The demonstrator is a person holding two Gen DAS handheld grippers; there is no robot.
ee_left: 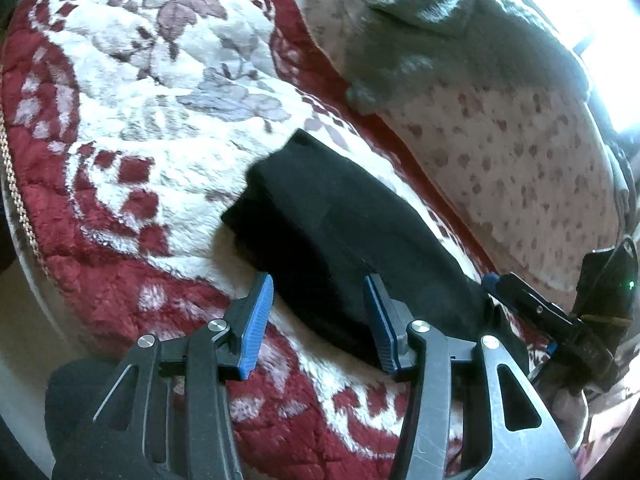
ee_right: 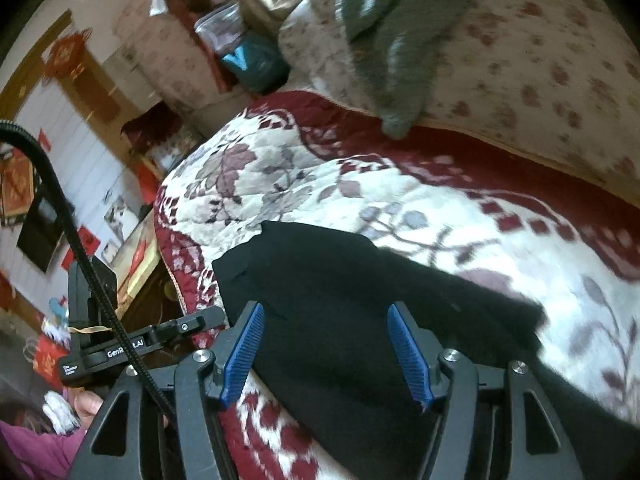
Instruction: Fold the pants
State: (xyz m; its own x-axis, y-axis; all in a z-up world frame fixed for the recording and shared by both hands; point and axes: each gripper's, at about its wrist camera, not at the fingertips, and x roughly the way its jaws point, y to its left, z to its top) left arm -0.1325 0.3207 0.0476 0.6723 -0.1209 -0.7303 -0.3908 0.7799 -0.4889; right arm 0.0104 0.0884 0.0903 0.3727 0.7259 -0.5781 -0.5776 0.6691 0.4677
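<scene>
Black pants (ee_left: 328, 216) lie folded in a long band on a red and white floral blanket (ee_left: 160, 120). My left gripper (ee_left: 320, 284) hovers open over the near edge of the band, its blue pads apart and pressing nothing. One blue fingertip (ee_left: 490, 280) of the right gripper shows at the band's right end. In the right wrist view the pants (ee_right: 320, 272) run under my right gripper (ee_right: 326, 312), which stands open above the cloth. The blanket (ee_right: 280, 184) spreads beyond it. A black finger (ee_right: 188, 325) of the left gripper reaches in from the left.
A grey garment (ee_left: 440, 40) (ee_right: 400, 60) lies on a pale flower-print cover (ee_left: 500, 140) (ee_right: 540, 60) behind the blanket. The blanket's edge drops off at the left (ee_right: 168, 256). A hand (ee_right: 88, 404) and a purple sleeve (ee_right: 36, 452) hold the left tool. Bags (ee_right: 248, 60) stand beyond.
</scene>
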